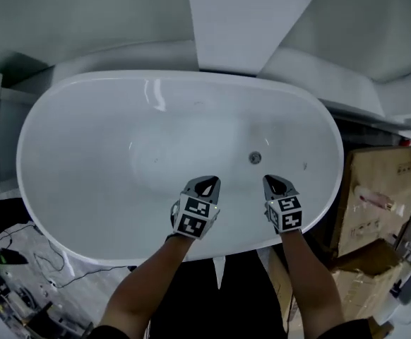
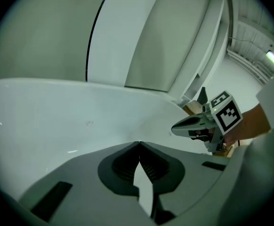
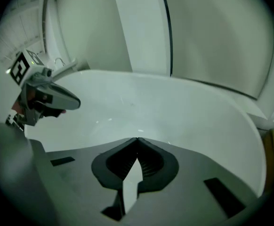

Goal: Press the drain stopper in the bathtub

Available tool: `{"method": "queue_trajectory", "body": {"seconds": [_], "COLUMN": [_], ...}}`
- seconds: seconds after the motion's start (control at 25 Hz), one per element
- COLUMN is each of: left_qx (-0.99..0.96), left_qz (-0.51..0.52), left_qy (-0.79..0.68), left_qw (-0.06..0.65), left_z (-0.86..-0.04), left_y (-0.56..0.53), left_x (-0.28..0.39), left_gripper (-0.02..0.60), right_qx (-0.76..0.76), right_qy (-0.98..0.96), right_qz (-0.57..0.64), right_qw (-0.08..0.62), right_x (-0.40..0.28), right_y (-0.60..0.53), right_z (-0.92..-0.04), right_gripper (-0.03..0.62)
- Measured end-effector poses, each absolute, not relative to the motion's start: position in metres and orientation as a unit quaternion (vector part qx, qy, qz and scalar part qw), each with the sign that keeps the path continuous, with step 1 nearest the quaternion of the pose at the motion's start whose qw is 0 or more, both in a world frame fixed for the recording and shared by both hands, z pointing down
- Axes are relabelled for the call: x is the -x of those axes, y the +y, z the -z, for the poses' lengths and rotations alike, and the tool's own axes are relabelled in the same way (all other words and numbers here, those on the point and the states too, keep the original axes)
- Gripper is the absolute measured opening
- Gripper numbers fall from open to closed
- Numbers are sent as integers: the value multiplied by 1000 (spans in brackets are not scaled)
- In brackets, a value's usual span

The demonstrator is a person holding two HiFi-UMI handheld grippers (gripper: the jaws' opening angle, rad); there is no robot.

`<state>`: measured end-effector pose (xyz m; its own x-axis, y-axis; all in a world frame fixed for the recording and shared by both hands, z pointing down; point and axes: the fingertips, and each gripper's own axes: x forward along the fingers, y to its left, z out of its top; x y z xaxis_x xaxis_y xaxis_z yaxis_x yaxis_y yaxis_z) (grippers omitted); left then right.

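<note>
- One drain stopper [image 1: 255, 158], a small round metal disc, sits in the floor of the bathtub [image 1: 50, 210], a little right of centre in the head view (nothing touches it).
- Two tools hang over the tub's near side, lower in the frame than the stopper. The right tool [image 1: 276, 182] is just below it and slightly to its right. The left tool [image 1: 205, 183] is further off to the left.
- Each tool's own view shows its jaws pressed together at the tips, with nothing held between them.
- The white oval tub fills the middle of the frame.
- A white panel [image 1: 248, 20] stands at top centre, behind the tub's far rim.
- A cardboard box [image 1: 375, 189] stands at the right edge beside the tub, and cables [image 1: 43, 260] lie on the floor at lower left.
</note>
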<state>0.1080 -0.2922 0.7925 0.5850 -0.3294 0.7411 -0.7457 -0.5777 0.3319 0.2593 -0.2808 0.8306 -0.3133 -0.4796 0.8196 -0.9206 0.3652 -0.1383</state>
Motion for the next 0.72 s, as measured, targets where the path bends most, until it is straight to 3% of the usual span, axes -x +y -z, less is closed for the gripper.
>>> {"method": "queue_trajectory", "body": {"seconds": [0.28, 0.72], "left_qx": [-843, -849], "left_qz": [-274, -231], "left_qy": [-360, -415], "left_qw": [290, 234], "left_z": [-638, -499], "left_y": [-269, -230], "left_x": [-57, -34], "left_gripper": [14, 14], "right_qx": [-517, -515], "right_qy": [-770, -809], "right_qz": [-291, -249], "right_qw": [233, 138], "right_x": [-227, -218], "right_y": [-247, -218], "right_z": [-629, -485], "right_gripper": [14, 14]}}
